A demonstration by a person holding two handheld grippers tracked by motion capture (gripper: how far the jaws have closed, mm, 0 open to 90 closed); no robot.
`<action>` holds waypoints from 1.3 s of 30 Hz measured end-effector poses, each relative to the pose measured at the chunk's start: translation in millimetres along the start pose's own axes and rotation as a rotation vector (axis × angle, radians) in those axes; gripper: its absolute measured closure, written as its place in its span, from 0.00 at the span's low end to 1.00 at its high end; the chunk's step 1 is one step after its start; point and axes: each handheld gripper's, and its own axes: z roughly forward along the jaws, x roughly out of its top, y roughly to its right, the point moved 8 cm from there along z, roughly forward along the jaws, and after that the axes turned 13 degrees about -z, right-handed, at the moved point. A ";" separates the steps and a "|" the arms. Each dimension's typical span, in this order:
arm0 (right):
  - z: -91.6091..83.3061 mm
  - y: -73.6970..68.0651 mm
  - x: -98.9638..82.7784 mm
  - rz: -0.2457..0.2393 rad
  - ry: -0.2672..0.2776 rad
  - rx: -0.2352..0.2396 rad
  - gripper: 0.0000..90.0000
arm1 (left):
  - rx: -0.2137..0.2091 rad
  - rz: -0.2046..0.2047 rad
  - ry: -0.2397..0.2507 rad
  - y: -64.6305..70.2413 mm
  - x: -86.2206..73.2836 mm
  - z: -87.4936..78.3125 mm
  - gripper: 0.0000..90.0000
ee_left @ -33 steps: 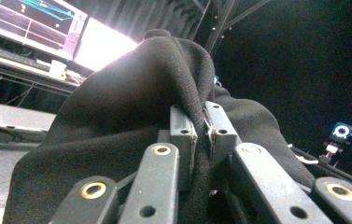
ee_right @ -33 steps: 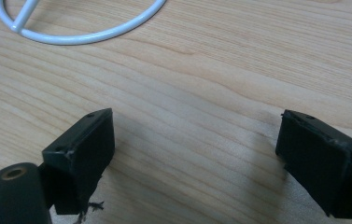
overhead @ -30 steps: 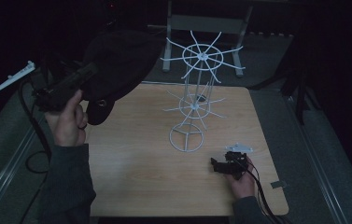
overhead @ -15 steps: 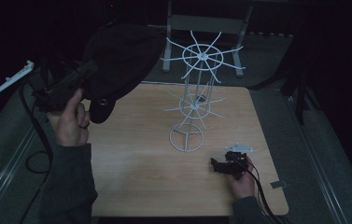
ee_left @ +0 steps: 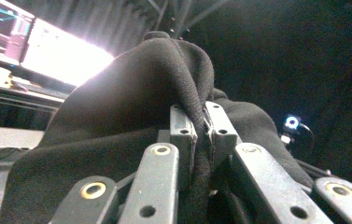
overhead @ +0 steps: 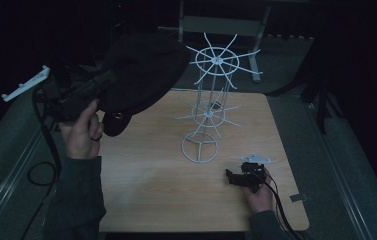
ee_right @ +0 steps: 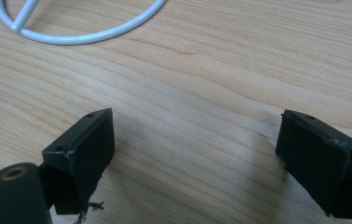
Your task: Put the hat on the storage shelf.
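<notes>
Left gripper pinches a fold of the black hat draping over its jaws

The high view looks down over the table from the near side. The right gripper view sits close above the same table, sharing the rack's ring base.

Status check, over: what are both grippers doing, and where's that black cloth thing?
Left gripper shut on black hat, held up beside white wire rack. Right gripper open, low over wooden table. Nothing between hat and rack's top spokes.
</notes>
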 end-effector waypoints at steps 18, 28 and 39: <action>0.1 -0.1 0.1 0.001 0.001 0.000 0.13 | 0.030 0.080 -0.186 -4.3 -33.4 18.5 0.94; 0.0 0.0 0.1 -0.004 0.002 0.001 0.13 | 0.098 0.123 -0.314 -16.2 -56.6 27.7 0.91; 0.0 -0.3 0.1 -0.005 0.002 0.002 0.13 | 0.145 0.121 -0.437 -29.0 -82.0 39.3 0.86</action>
